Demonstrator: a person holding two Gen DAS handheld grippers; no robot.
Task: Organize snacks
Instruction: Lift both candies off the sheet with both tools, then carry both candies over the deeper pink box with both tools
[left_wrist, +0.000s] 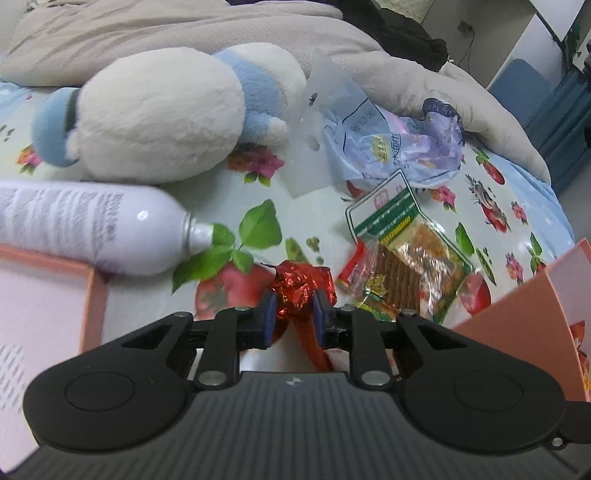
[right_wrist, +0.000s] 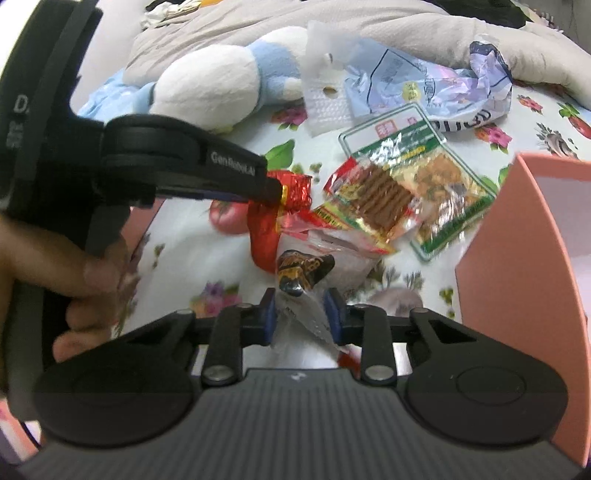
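Observation:
My left gripper (left_wrist: 293, 314) is shut on a crinkled red foil snack (left_wrist: 301, 286), just above the flowered bedsheet. From the right wrist view the same gripper (right_wrist: 275, 190) shows from the side, with the red foil snack (right_wrist: 295, 190) at its tip and a person's hand (right_wrist: 74, 277) on the handle. My right gripper (right_wrist: 300, 317) is shut on a clear plastic packet (right_wrist: 303, 269) with a black and yellow label. A packet of brown sticks (right_wrist: 384, 195) and a green-edged snack bag (right_wrist: 447, 184) lie just beyond both.
A pink box (right_wrist: 517, 258) stands open at the right, and another pink box (left_wrist: 44, 314) lies at the left. A white bottle (left_wrist: 92, 225), a blue and white plush toy (left_wrist: 166, 110), a pale blue bag (left_wrist: 388, 147) and a beige quilt (left_wrist: 480, 110) lie further back.

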